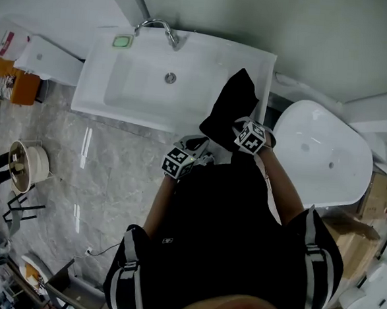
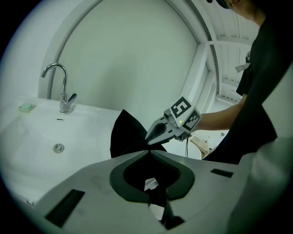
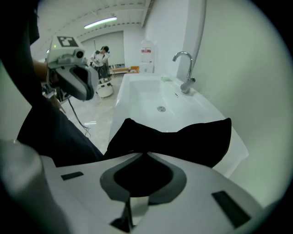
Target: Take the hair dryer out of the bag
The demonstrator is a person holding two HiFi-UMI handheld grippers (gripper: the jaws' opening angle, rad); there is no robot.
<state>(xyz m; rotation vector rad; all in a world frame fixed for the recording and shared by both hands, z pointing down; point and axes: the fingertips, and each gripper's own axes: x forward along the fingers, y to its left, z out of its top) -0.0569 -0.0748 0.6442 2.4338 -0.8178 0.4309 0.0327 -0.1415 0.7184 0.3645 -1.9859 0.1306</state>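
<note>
White ceramic washbasin (image 1: 95, 97), right front corner: limp black fabric bag (image 1: 231, 107) held between left gripper (image 2: 147, 151) and right gripper (image 3: 142, 154), both clamped on cloth, probably to open it; dryer unseen.

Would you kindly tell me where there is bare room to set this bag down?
The sink floor is bare left of the drain. Crowded at its right end: left gripper and right gripper hold the black bag.
</note>
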